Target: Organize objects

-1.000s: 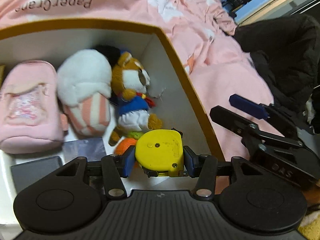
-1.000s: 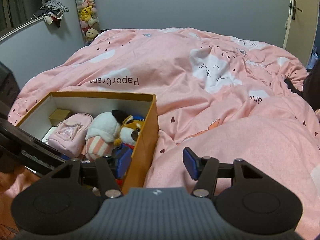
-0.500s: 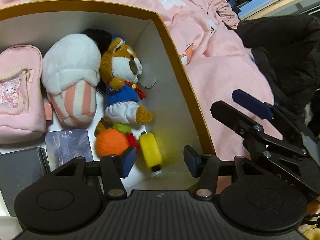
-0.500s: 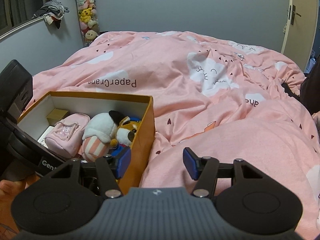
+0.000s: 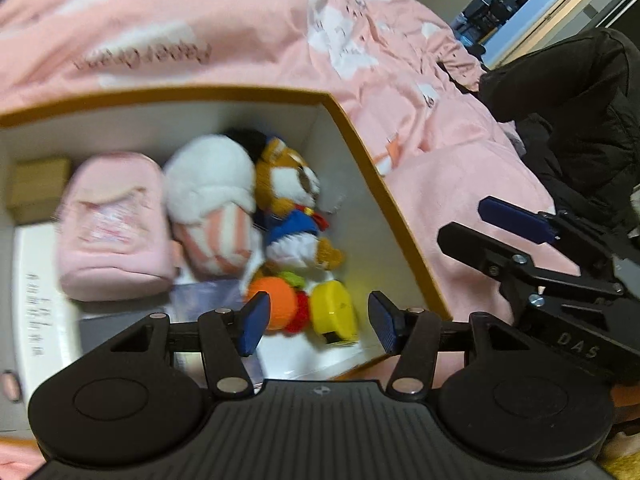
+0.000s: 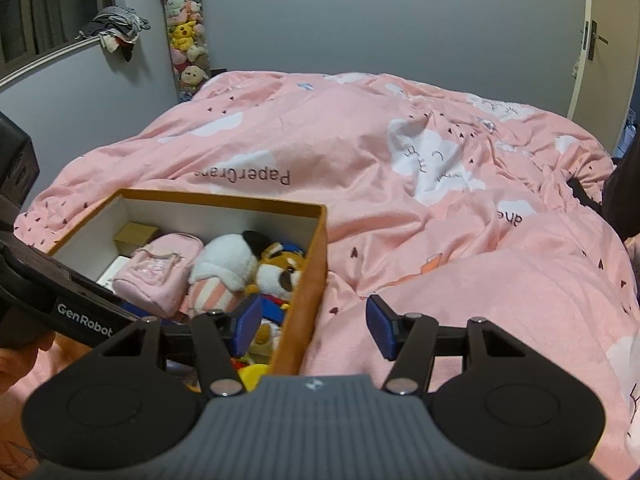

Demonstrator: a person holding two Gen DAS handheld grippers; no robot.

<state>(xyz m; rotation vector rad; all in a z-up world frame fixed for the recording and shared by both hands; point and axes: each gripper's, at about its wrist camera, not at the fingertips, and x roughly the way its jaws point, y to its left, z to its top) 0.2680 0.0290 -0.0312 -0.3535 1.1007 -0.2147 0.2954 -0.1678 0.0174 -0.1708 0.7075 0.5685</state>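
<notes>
An orange cardboard box (image 5: 384, 200) with a white inside sits on the pink bed. In it lie a yellow tape measure (image 5: 334, 314), an orange ball (image 5: 276, 300), a brown plush animal (image 5: 292, 200), a white and striped plush (image 5: 212, 204) and a pink pouch (image 5: 112, 224). My left gripper (image 5: 316, 322) is open and empty, just above the box's near end over the tape measure. My right gripper (image 6: 314, 328) is open and empty, beside the box's right wall (image 6: 310, 284); it shows in the left wrist view (image 5: 516, 216) too.
The pink duvet (image 6: 400, 184) covers the bed around the box. A small brown box (image 5: 38, 182) and a white book (image 5: 36, 300) lie in the box's left part. Dark clothing (image 5: 580, 120) is piled to the right. A door (image 6: 608, 40) stands at far right.
My left gripper opened and let go of the yellow tape measure, which now lies in the box beside the orange ball. The left gripper then pulled back and up. The right gripper stayed open.
</notes>
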